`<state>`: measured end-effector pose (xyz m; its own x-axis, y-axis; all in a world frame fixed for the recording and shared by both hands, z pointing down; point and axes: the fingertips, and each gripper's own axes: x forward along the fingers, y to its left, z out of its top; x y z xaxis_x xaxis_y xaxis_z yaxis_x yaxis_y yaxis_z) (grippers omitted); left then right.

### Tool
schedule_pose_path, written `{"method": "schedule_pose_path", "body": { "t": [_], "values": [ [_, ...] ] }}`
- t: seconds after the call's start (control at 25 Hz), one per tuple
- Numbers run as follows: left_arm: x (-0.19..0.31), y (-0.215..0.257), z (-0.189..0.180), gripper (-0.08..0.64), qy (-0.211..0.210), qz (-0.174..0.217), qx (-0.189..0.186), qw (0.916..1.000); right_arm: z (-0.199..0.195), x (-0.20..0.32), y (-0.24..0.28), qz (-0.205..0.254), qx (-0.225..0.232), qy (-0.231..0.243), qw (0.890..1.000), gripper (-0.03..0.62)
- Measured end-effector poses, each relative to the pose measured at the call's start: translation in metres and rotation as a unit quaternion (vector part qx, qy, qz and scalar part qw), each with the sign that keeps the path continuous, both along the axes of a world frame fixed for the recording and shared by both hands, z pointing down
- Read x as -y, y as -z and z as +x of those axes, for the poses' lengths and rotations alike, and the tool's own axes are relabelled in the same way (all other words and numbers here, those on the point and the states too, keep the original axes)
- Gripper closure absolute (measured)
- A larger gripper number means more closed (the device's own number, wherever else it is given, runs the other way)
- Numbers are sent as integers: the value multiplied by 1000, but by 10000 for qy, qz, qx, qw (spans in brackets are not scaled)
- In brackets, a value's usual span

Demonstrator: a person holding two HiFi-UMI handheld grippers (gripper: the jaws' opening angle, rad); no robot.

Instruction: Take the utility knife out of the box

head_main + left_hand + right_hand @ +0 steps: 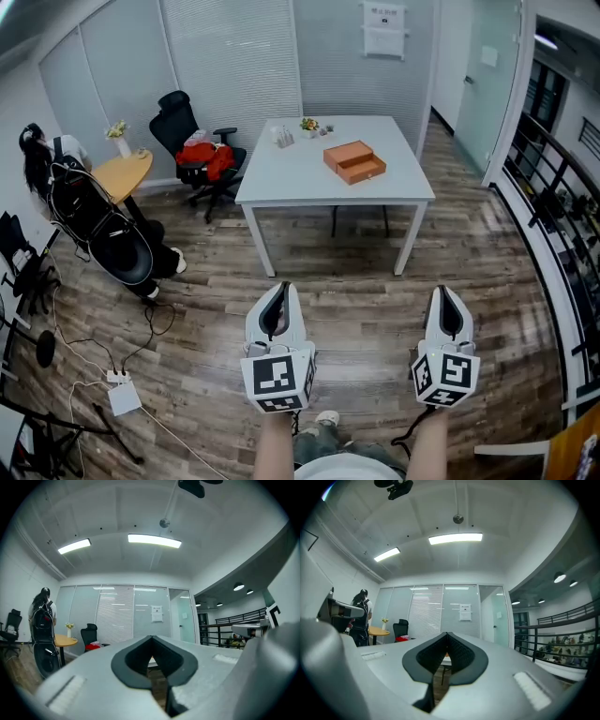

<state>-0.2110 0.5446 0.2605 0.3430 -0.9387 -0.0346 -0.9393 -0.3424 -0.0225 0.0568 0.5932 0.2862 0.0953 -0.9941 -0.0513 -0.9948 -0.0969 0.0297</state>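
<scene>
Fingers (133, 660) meet, empty, on left gripper (279, 291) and right gripper (446, 292); only the head view shows the box (354, 161) clearly.

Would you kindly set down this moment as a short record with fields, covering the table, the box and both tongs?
setting: office room with a wooden floor
table: white, ahead of the person
box: orange, on the table, right of its middle; drawer looks slightly pulled out
knife: not visible
left tongs: shut, empty, held level over the floor, well short of the table
right tongs: shut, empty, level, beside the left tongs
chair: black, left of the table, red cloth on its seat
</scene>
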Motion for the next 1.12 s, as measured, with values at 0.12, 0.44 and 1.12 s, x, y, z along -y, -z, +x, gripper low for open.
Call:
{"method": "schedule_pose_path", "body": {
  "t": [0.12, 0.44, 1.12],
  "values": [
    [16, -3, -5, 560, -15, -29, -22, 10000, -5, 15, -1, 19, -46, -24, 10000, 556],
    [62, -7, -26, 560, -43, -22, -29, 10000, -27, 56, 1, 214, 70, 107, 9997, 385],
    [131, -30, -27, 560, -29, -325, -59, 9995, -45, 129, -20, -149, 43, 575, 9982, 192]
  ]
}}
